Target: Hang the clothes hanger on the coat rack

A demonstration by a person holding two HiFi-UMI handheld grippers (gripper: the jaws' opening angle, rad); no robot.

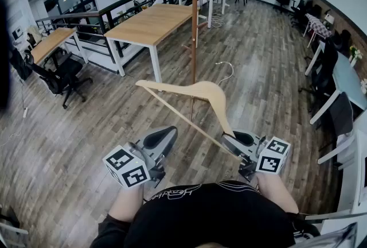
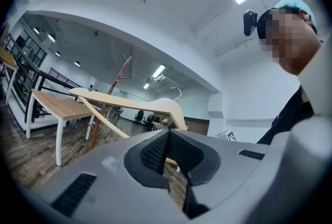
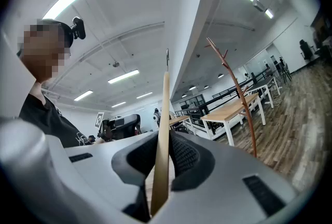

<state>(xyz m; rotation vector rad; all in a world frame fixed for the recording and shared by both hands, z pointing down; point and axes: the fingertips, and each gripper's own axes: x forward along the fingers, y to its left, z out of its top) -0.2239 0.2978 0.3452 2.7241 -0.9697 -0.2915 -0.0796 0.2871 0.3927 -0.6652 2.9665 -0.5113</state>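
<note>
Right claw (image 3: 162, 151) gripped the hanger (image 1: 189, 90) just before the coat rack (image 1: 194, 23), left claw (image 2: 167, 140) closed, empty; a steady, level lift seemed needed.

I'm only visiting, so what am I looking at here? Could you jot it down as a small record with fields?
who: a person holding a gripper in each hand
right gripper: shut on one end of the wooden hanger
left gripper: shut, nothing in it
coat rack: brown pole standing ahead on the wood floor
progress: hanger not yet hung
</note>
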